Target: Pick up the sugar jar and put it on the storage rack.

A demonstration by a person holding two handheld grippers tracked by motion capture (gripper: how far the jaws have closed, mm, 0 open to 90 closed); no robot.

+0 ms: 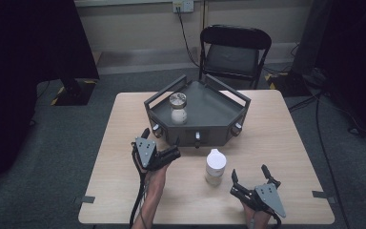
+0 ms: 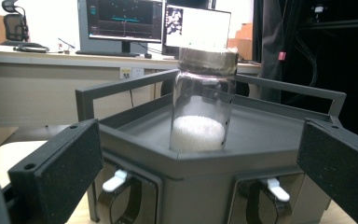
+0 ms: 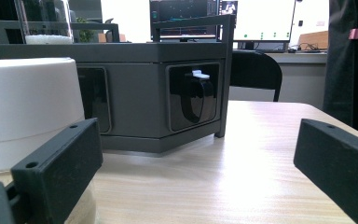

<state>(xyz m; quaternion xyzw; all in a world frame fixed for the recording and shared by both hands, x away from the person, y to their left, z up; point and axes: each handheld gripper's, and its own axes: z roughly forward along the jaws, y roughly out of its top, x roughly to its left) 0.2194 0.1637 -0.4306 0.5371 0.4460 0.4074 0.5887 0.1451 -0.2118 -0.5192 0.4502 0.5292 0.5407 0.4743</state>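
So there's a light wooden table [image 1: 124,191] with a dark grey angular tray unit [image 1: 209,117] sitting toward the far side, and a clear glass jar [image 1: 178,109] standing upright on its left part, metal-looking lid on, white granules filling roughly the bottom third. The left gripper [image 1: 161,143] is just in front of the tray's left front corner, jaws spread wide and holding nothing; in the left gripper view the jar [image 2: 200,105] sits dead centre between the two black jaws but farther back, up on the tray [image 2: 270,135], not touching them. Below the tray's edge you can see two recessed latches with little white levers [image 2: 115,181]. The second container, a white-capped jar [image 1: 215,167], stands on the bare table in front of the tray, between the two grippers and closer to the right one. The right gripper [image 1: 250,175] is near the table's front edge, jaws also wide apart and empty. In the right gripper view that white cap [image 3: 28,107] looms big just beside and behind the left-hand jaw, can't tell if it's actually touching. A black folding chair [image 1: 233,50] sits behind the table.
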